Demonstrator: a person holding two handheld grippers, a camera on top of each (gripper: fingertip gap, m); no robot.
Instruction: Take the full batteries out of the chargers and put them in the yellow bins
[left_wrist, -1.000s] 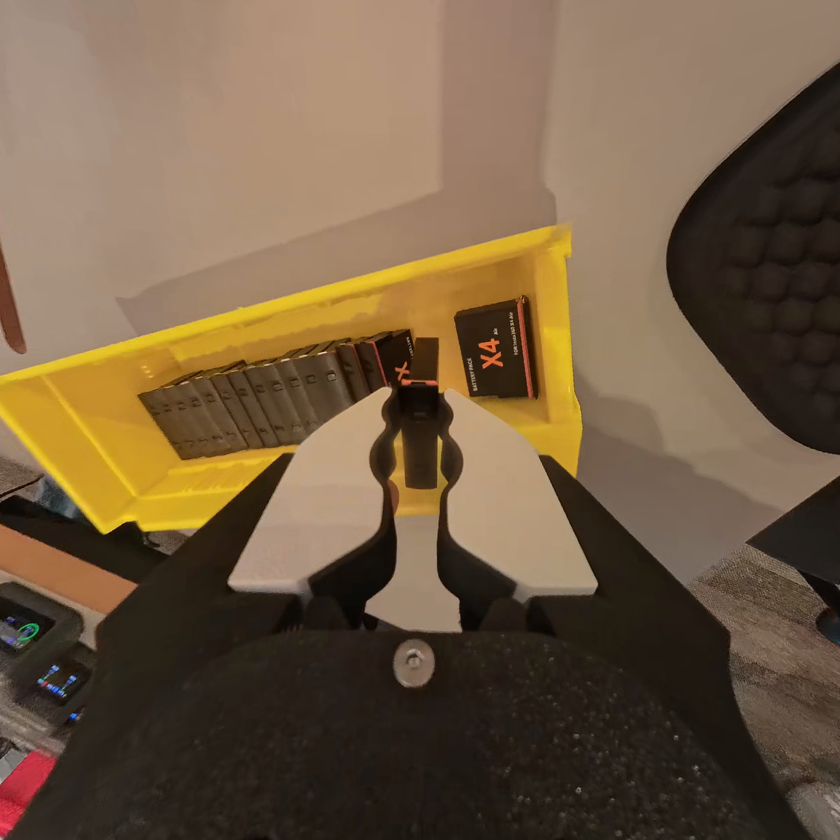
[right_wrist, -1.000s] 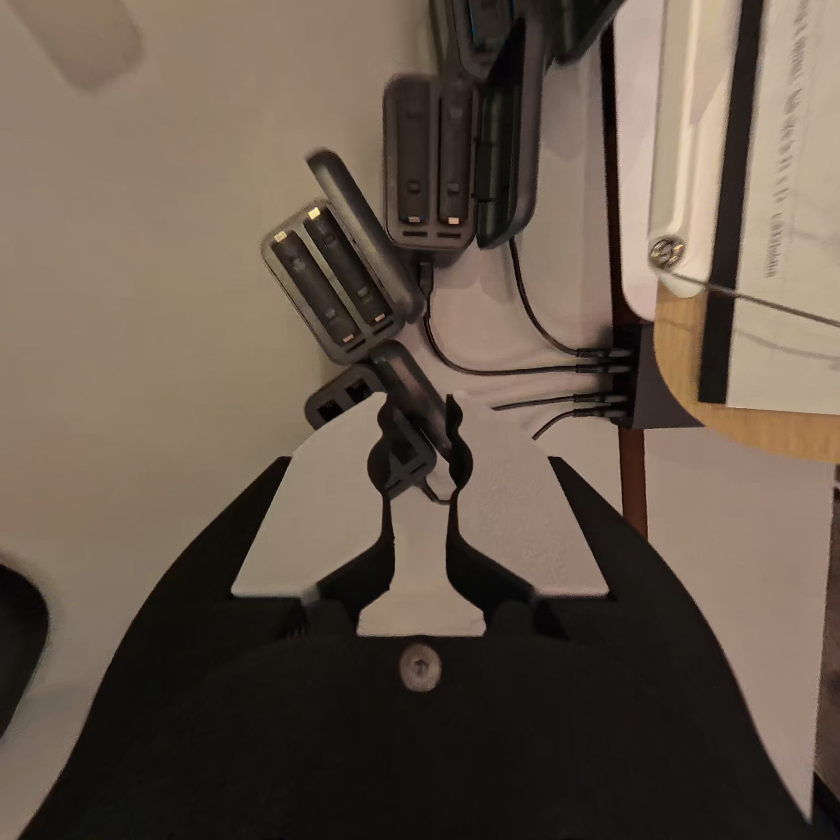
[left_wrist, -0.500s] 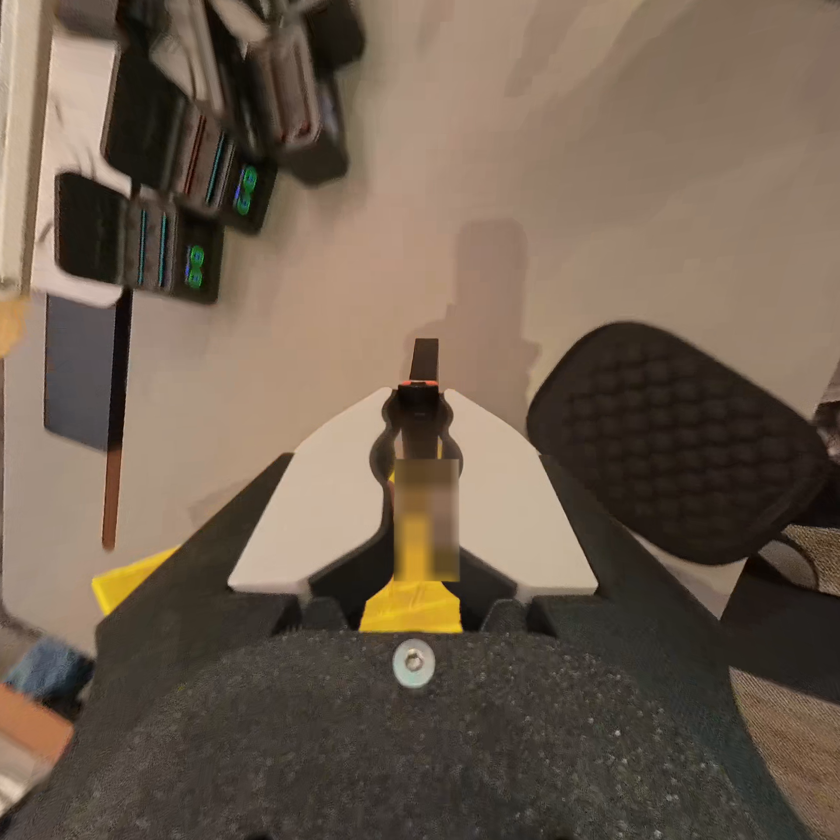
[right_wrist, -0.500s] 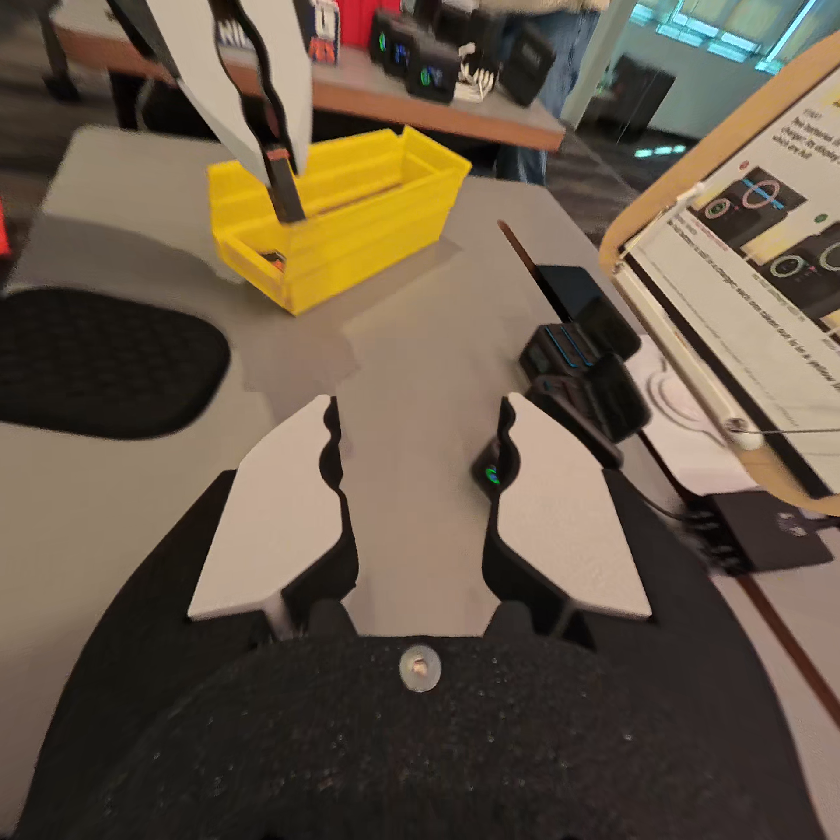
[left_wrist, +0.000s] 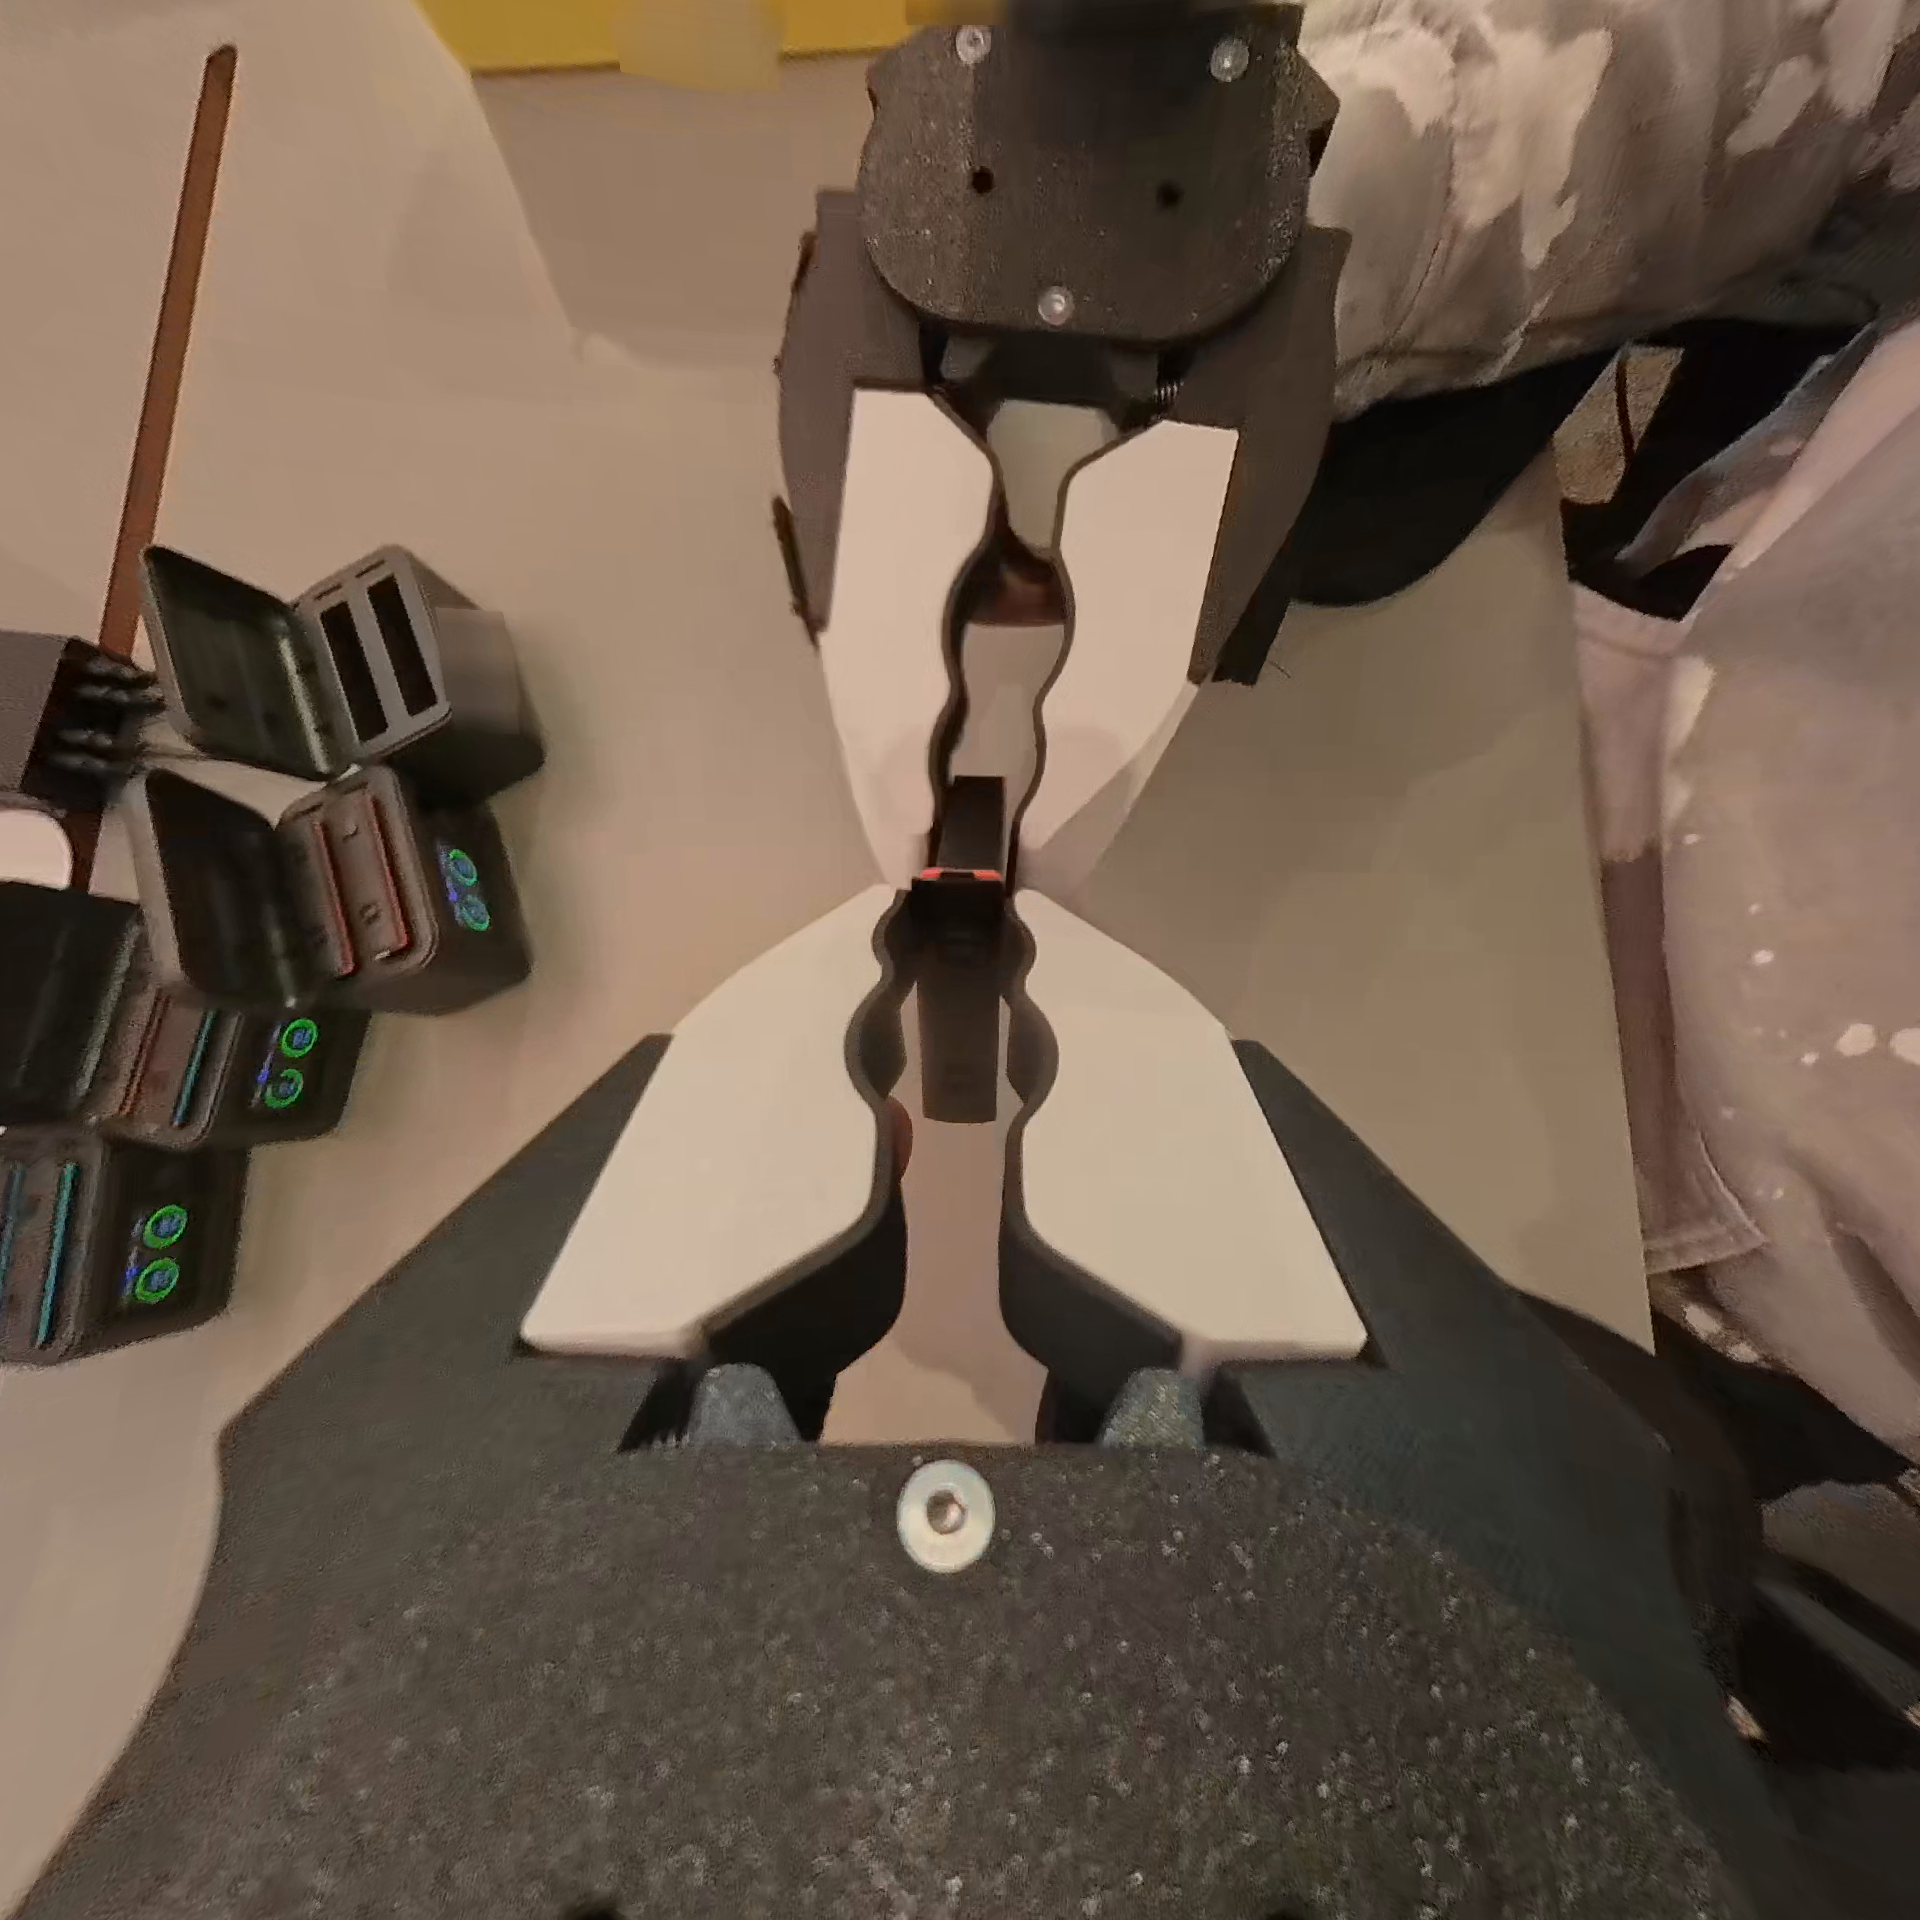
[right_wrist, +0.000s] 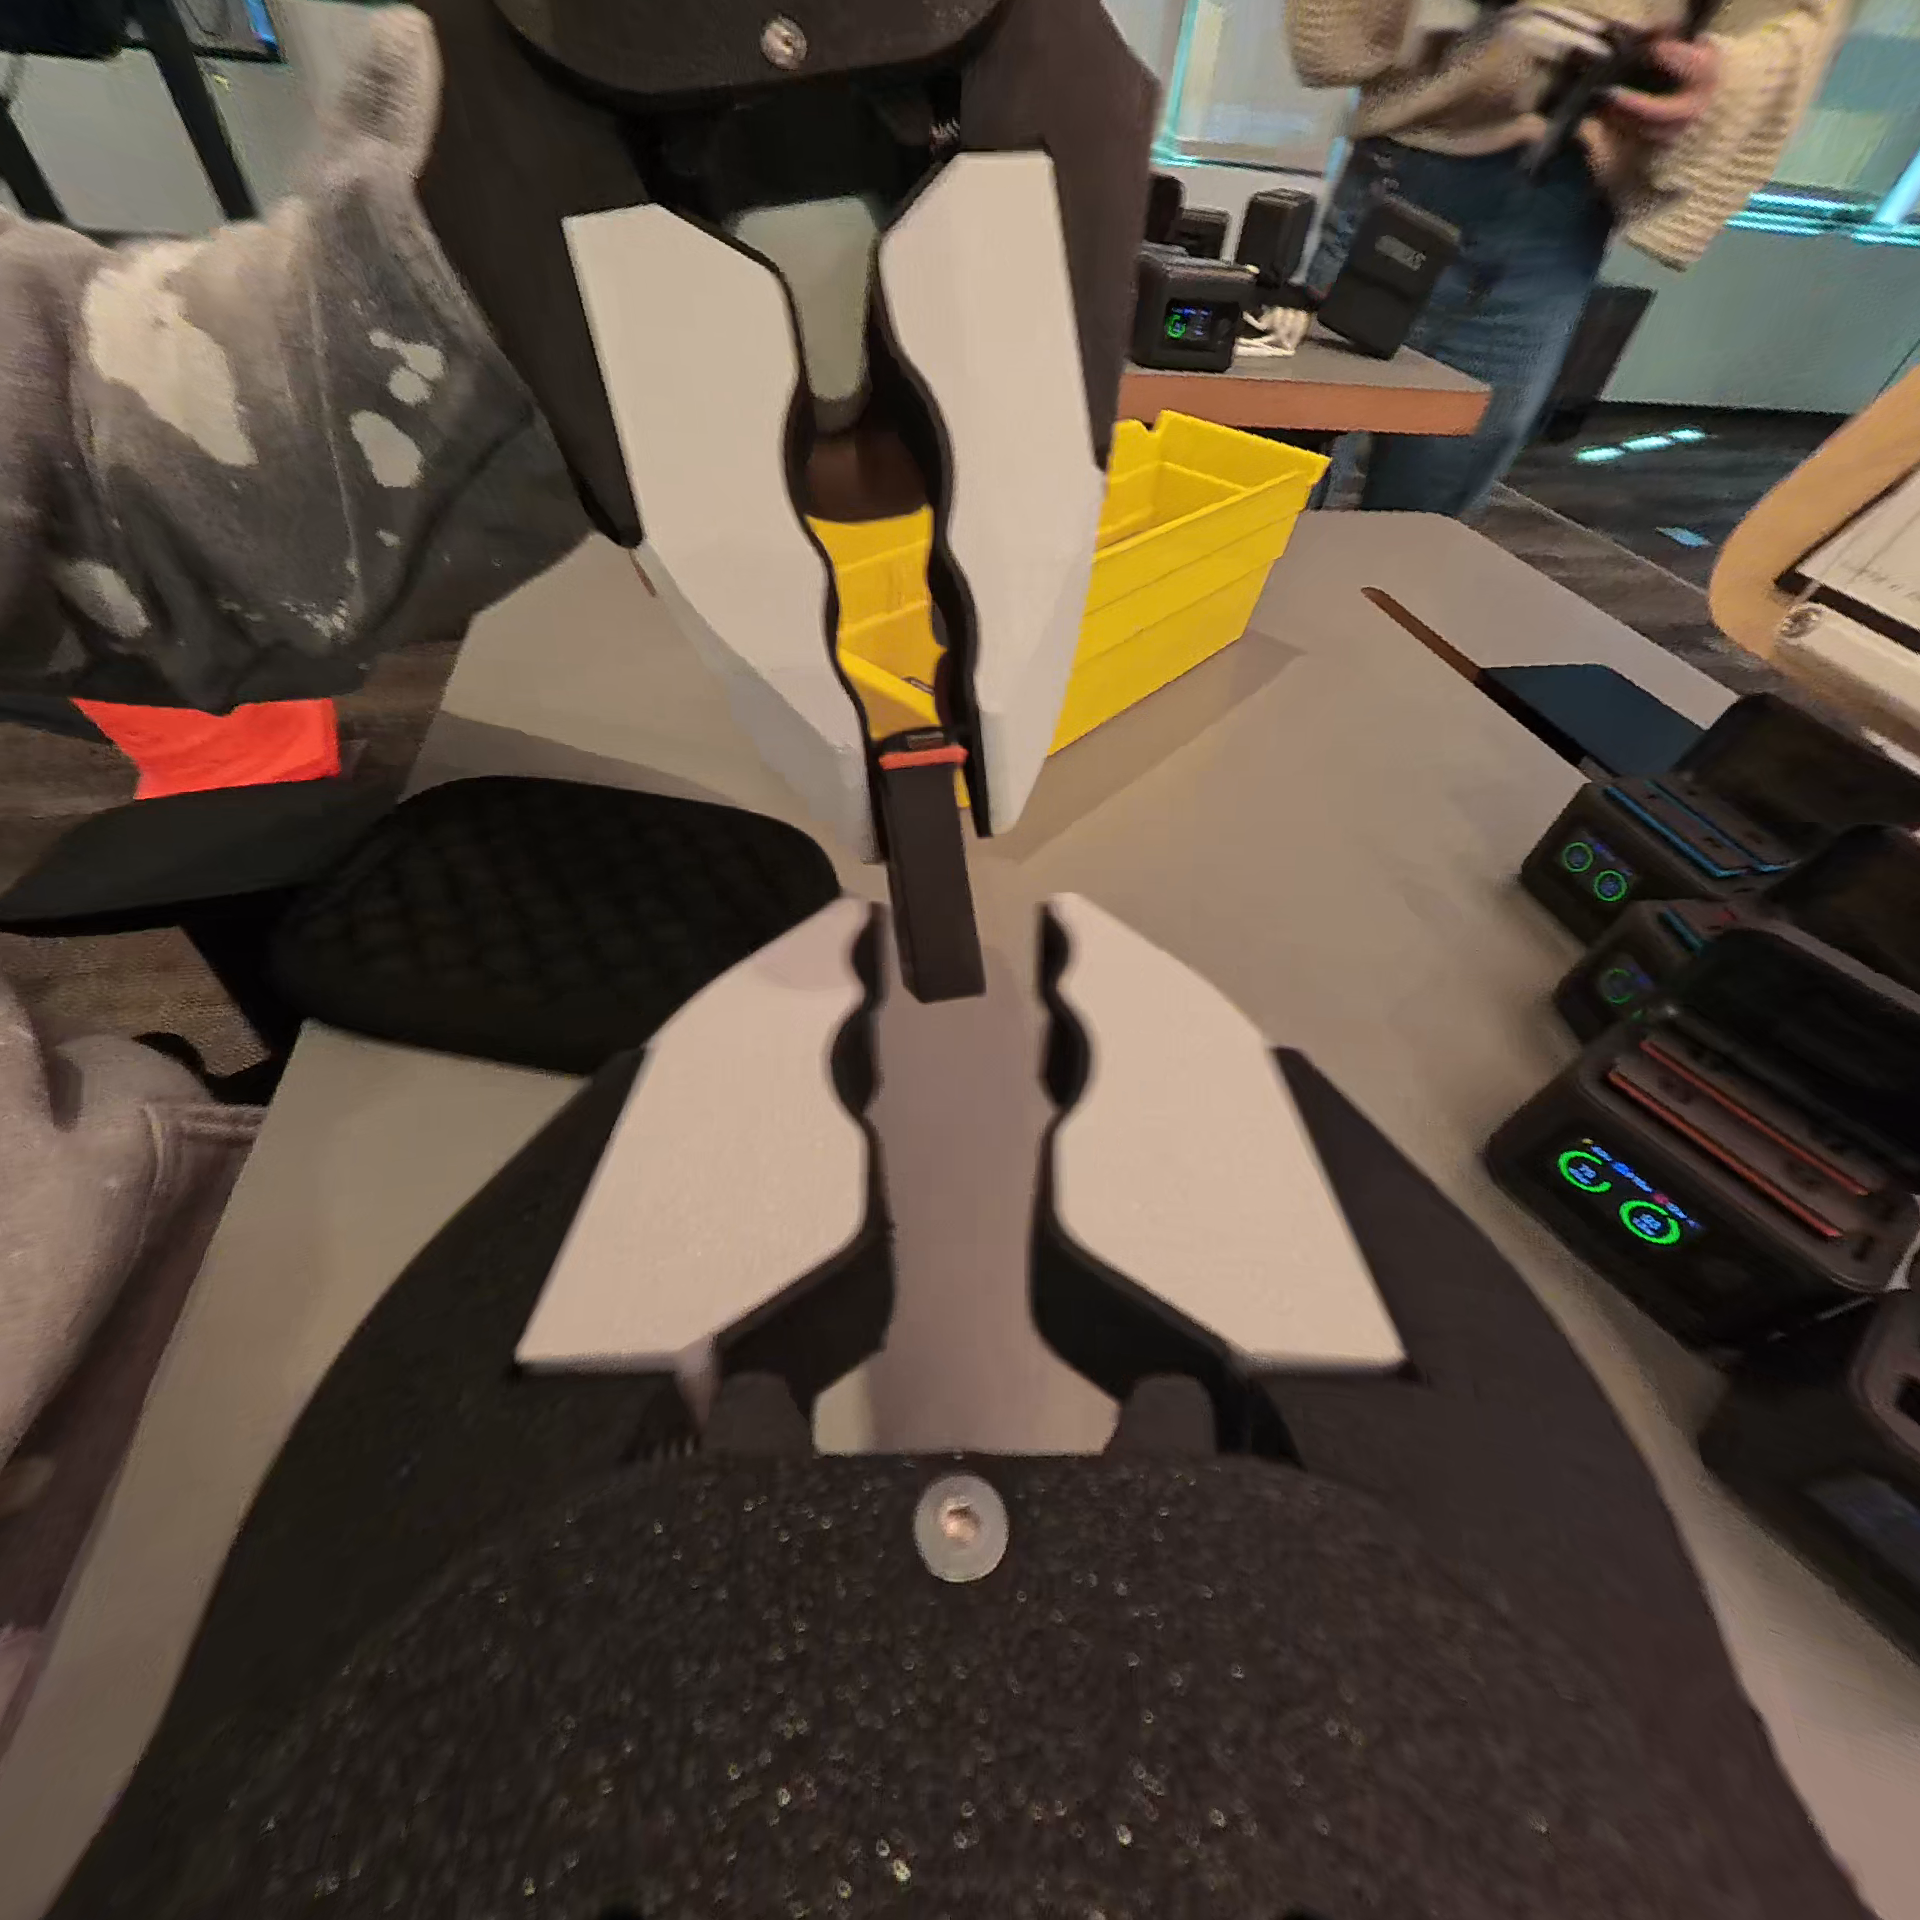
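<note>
Battery (right_wrist: 928, 894) clamped in left gripper (left_wrist: 958, 902), reaching between right gripper's (right_wrist: 956, 920) parted fingers.

Chargers (right_wrist: 1704, 1174) crowd table's (right_wrist: 1247, 831) right; centre open.

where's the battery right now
The battery is clamped in the left hand-held gripper, held above the table between the chargers and the person; its free end pokes between the open fingers of the right hand-held gripper.
</note>
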